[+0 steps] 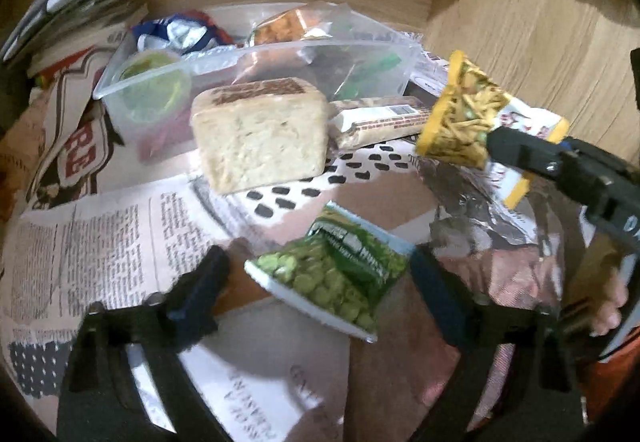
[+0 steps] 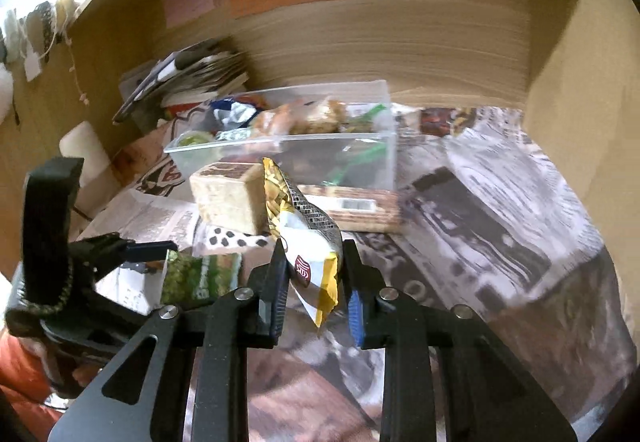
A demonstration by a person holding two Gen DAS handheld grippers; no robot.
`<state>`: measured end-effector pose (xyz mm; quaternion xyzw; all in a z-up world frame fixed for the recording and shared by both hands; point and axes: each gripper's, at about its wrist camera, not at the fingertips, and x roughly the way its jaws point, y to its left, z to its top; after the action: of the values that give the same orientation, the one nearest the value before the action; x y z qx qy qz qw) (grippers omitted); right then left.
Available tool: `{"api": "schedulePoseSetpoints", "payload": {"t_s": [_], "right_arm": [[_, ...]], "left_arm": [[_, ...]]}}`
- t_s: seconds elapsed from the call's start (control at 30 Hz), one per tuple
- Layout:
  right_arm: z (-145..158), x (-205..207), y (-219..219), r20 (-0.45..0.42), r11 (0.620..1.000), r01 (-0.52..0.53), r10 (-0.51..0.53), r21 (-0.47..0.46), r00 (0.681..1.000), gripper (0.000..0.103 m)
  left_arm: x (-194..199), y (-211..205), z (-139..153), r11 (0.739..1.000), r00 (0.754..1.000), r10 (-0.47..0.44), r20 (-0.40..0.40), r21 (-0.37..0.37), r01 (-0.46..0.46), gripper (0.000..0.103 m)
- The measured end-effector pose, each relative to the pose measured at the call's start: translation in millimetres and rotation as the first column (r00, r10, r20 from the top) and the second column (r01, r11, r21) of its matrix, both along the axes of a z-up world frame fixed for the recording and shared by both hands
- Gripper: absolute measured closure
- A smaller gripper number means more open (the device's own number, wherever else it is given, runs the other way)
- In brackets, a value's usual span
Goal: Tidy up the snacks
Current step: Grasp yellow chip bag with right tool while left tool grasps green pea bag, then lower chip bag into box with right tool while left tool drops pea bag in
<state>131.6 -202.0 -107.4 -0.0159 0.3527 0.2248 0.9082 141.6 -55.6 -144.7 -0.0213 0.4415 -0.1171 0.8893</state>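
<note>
We are working over a newspaper-covered surface (image 1: 92,242); a clear plastic container (image 2: 344,150) is sitting at the back, holding assorted snacks; a pale rectangular block (image 1: 260,134) is lying just in front of it, beside a flat brown-printed packet (image 1: 384,120); the left gripper (image 1: 320,282) is standing with its jaws spread apart around a green pea-snack packet (image 1: 332,274), which is lying on the surface between the fingers; the right gripper (image 2: 316,282) is clamping a yellow-and-white snack packet (image 2: 308,238) by its lower end, holding it clear of the surface.
</note>
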Motion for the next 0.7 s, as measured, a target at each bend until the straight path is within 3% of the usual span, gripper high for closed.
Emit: {"api": "schedulePoseSetpoints", "payload": {"t_s": [0.03,0.07,0.13,0.33,0.7], "right_arm": [[0,-1,-2,-0.001,1.000,0.008,-0.008,0.003,1.000,0.080],[0,-1,-5,-0.001,1.000,0.014,-0.014,0.006,1.000,0.080],[0,-4,-9,0.001,1.000,0.020,-0.020,0.009,1.000,0.080],[6,-5,-11,0.023,0.999,0.017,-0.018,0.031,1.000,0.080],[34,4,-6,0.112,0.997,0.010,-0.019,0.077,0.994,0.080]], "left_arm": [[0,-2,0,1.000,1.000,0.003,0.011,0.010,-0.003,0.033],[1,-4,0,1.000,1.000,0.003,0.019,0.013,-0.003,0.050],[2,-5,2,1.000,1.000,-0.003,0.017,0.004,0.003,0.060],[-2,1,11,1.000,0.999,0.002,0.045,0.010,-0.002,0.066],[-4,36,80,0.996,0.978,0.089,0.190,-0.025,-0.086,0.066]]}}
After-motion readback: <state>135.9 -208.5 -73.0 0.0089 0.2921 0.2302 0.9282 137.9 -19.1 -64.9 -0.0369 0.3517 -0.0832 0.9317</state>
